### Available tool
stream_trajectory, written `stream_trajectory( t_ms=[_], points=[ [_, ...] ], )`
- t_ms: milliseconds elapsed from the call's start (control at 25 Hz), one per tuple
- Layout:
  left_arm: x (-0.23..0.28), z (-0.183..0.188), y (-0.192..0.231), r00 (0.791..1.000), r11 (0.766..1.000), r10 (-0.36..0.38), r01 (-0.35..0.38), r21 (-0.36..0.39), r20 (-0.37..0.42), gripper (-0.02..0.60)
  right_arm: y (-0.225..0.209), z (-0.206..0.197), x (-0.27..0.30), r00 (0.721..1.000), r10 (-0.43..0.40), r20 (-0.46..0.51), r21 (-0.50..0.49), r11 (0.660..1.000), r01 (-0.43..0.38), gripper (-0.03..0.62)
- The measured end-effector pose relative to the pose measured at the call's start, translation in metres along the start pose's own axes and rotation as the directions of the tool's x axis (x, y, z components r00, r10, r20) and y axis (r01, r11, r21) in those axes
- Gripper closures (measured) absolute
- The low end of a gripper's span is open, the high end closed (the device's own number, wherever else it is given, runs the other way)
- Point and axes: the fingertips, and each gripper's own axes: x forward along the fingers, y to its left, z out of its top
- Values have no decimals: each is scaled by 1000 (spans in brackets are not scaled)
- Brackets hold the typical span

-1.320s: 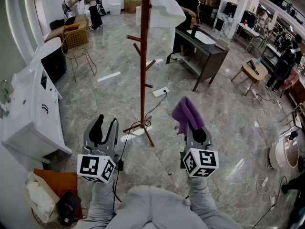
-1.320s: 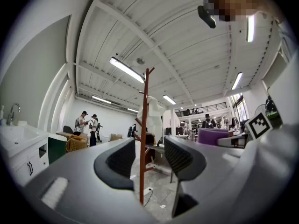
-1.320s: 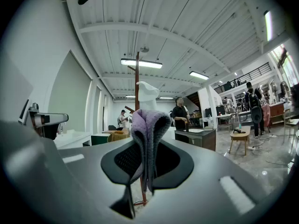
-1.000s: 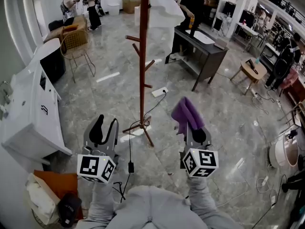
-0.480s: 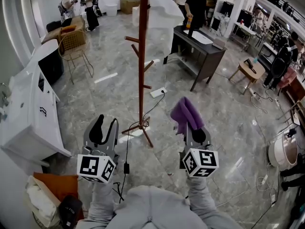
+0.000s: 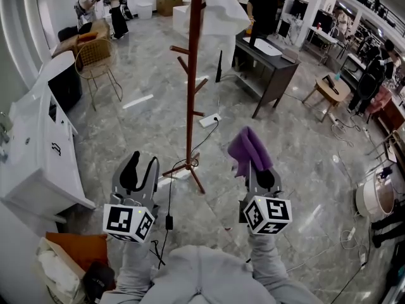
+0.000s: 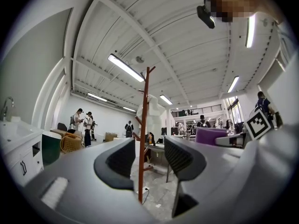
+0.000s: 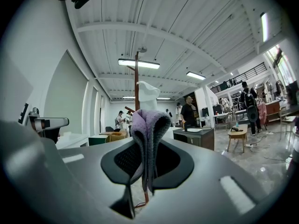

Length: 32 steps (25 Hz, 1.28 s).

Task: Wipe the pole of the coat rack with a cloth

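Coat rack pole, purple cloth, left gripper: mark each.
coat rack pole (image 6: 192,94), head view, middle of the shaft.
purple cloth (image 6: 249,147), head view, its bulging upper fold.
left gripper (image 6: 143,160), head view, midway between its open fingertips.

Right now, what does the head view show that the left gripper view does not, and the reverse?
Only the head view: the left hand-held gripper's black-and-white marker cube and the orange bag at the person's left. Only the left gripper view: the white beamed ceiling with its strip lights. Both: the reddish-brown wooden coat rack pole, and the purple cloth clamped in the right hand-held gripper.
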Motion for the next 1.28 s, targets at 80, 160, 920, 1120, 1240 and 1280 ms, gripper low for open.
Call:
stream_trajectory(
  t_ms=[80, 160, 920, 1120, 1240, 1280],
  points=[
    [0, 0, 6, 1000, 1000, -14, 14, 1, -6, 376, 6, -2, 1, 1000, -11, -2, 1, 1000, 11, 542],
    [-1, -1, 12, 1000, 1000, -29, 29, 0, -10, 376, 14, -3, 1, 1000, -23, -2, 2, 1000, 23, 542],
    [37, -26, 48, 998, 998, -60, 59, -23, -33, 376, 30, -21, 44, 1000, -27, -10, 16, 999, 28, 542],
    [75, -29, 67, 1000, 1000, -18, 17, -17, -24, 376, 28, -19, 95, 1000, 28, -1, 18, 999, -28, 542],
    [102, -29, 73, 1000, 1000, 1, -2, -13, -19, 376, 23, -18, 125, 998, 61, -2, 19, 998, -61, 542],
    [111, -29, 74, 1000, 1000, 8, -8, -11, -19, 376, 21, -17, 135, 997, 72, -2, 20, 997, -72, 542]
  ],
)
